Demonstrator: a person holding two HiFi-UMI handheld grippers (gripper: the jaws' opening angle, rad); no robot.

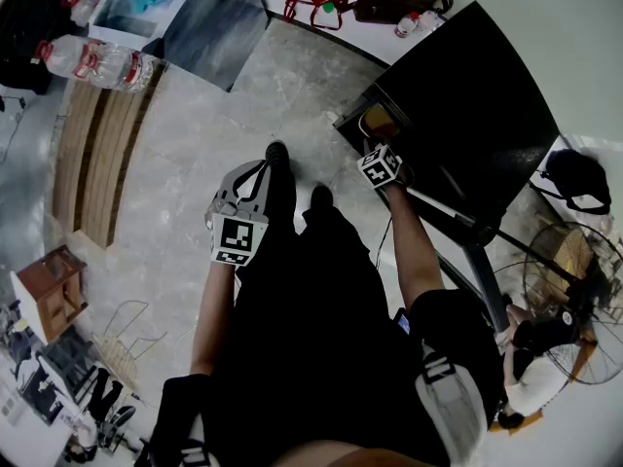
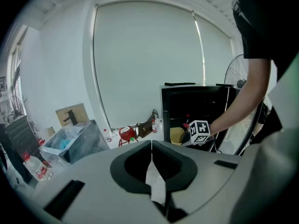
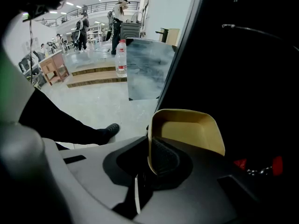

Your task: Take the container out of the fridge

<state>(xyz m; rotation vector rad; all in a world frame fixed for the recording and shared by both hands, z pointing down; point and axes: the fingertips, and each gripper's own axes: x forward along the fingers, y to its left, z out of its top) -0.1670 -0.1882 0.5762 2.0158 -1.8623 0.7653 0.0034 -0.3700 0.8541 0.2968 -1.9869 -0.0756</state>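
A tan rectangular container [image 3: 187, 132] sits at the open front of the black fridge [image 1: 467, 115]. My right gripper [image 3: 148, 160] is shut on the container's near left rim, one jaw inside the wall and one outside. In the head view the right gripper [image 1: 382, 166] reaches into the fridge opening, where the tan container [image 1: 378, 125] shows just beyond it. My left gripper [image 2: 151, 164] is shut with nothing between its jaws, held well back from the fridge [image 2: 196, 113]; the head view shows the left gripper [image 1: 238, 227] over the floor beside my legs.
The fridge door [image 1: 458, 212] stands open to the right. Red items [image 3: 259, 164] lie inside the fridge near the container. A fan [image 1: 574, 300] stands at the right. A grey bin [image 1: 209, 17], water bottles [image 1: 92, 61] and a wooden step [image 1: 97, 154] sit to the left.
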